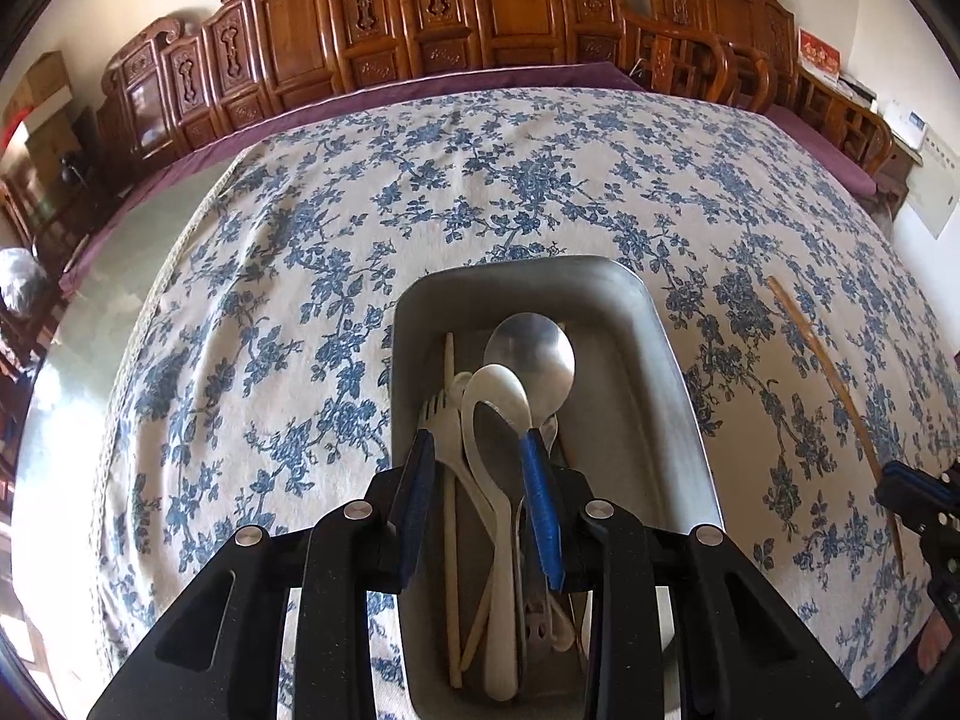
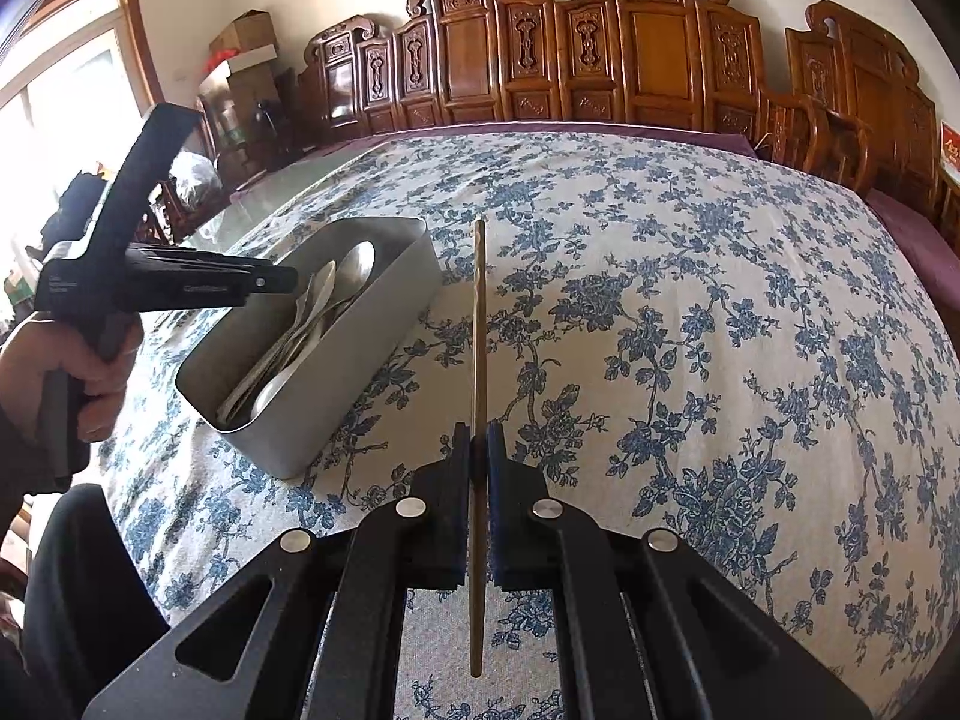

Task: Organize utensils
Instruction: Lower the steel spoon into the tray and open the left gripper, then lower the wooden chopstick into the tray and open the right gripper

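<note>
right wrist view shows the right gripper [image 2: 478,450] pressed together on a single chopstick [image 2: 478,324], pinching it between the blue pads somewhat below its middle, so the longer part points away from the camera, over the flowered tablecloth [image 2: 690,312]. the long axis of the chopstick runs along the gripper's own pointing line. the metal tray [image 2: 336,396] lies to the left of this gripper and a little further away, near but apart from the chopstick, and its long side is turned at an angle to the stick. in my judgement the coming move depends on this: the right hand must carry the chopstick leftward and turn it until it is parallel to the tray's length. in the left wrist view, the left gripper [image 1: 477,444] hangs directly over the tray, jaws partly spread, with a white spoon [image 1: 498,420] between them; its right pad seems to touch the spoon's edge, while the left pad stands clear of it, so i judge that it is not clamped. a metal spoon [image 1: 531,354], a pale fork [image 1: 441,420] and another chopstick [image 1: 450,480] already lie lengthwise inside. the left gripper is nearer to the tray, and it may block the way.
</note>
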`<state>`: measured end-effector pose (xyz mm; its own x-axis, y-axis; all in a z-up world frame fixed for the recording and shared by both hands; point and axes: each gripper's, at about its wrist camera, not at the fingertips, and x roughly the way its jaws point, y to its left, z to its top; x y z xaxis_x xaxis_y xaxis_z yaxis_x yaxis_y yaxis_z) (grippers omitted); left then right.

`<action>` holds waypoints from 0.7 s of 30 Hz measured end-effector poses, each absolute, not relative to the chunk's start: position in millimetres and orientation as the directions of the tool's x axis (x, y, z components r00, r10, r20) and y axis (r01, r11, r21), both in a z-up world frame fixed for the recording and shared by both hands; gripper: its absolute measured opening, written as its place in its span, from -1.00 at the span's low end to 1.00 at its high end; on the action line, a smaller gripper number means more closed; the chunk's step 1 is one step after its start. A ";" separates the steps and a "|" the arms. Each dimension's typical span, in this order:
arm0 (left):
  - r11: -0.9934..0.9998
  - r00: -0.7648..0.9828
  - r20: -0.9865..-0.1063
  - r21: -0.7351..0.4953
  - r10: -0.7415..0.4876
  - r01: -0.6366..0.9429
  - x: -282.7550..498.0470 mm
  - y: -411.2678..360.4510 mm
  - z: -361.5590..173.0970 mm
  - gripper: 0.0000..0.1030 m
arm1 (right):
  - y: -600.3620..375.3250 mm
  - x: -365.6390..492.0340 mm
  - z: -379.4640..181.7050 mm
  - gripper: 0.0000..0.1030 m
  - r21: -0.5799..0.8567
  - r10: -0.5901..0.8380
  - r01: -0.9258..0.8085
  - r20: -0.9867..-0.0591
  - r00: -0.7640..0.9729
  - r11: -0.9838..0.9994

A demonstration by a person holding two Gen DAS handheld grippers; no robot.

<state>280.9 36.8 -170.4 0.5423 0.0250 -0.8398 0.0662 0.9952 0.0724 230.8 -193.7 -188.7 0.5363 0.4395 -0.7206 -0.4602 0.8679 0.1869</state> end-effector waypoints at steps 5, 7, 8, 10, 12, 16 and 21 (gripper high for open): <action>0.996 0.558 -0.830 0.058 0.011 0.067 266.1 40.7 -160.0 -0.40 | -191.5 229.0 -189.2 -0.87 0.181 0.435 -0.461 -0.723 0.536 0.869; 0.997 0.568 -0.823 0.050 0.005 0.064 258.0 43.7 -154.8 -0.36 | -190.4 227.4 -188.2 -0.87 0.181 0.437 -0.463 -0.722 0.536 0.868; 0.997 0.570 -0.821 0.046 0.002 0.063 255.3 45.1 -153.0 -0.36 | -189.9 226.7 -187.5 -0.87 0.182 0.439 -0.464 -0.721 0.536 0.867; 0.998 0.577 -0.816 0.031 -0.007 0.056 248.3 50.0 -147.8 -0.36 | -188.6 223.9 -185.5 -0.87 0.186 0.445 -0.468 -0.717 0.537 0.864; 0.999 0.585 -0.811 0.020 -0.013 0.050 241.9 54.2 -142.7 -0.36 | -187.5 221.9 -183.5 -0.87 0.198 0.458 -0.474 -0.713 0.530 0.858; 0.999 0.602 -0.799 0.017 -0.013 0.045 233.8 60.2 -129.5 -0.33 | -183.8 220.9 -180.1 -0.87 0.193 0.454 -0.479 -0.724 0.520 0.856; 0.999 0.635 -0.772 -0.001 -0.026 0.040 225.1 67.6 -107.5 -0.22 | -179.8 219.5 -168.1 -0.87 0.182 0.446 -0.476 -0.721 0.530 0.860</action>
<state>225.1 67.6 -107.5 0.6346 -0.0263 -0.7724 0.0404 0.9992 -0.0009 219.5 -179.8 -168.1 0.5301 0.4460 -0.7211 -0.4761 0.8603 0.1822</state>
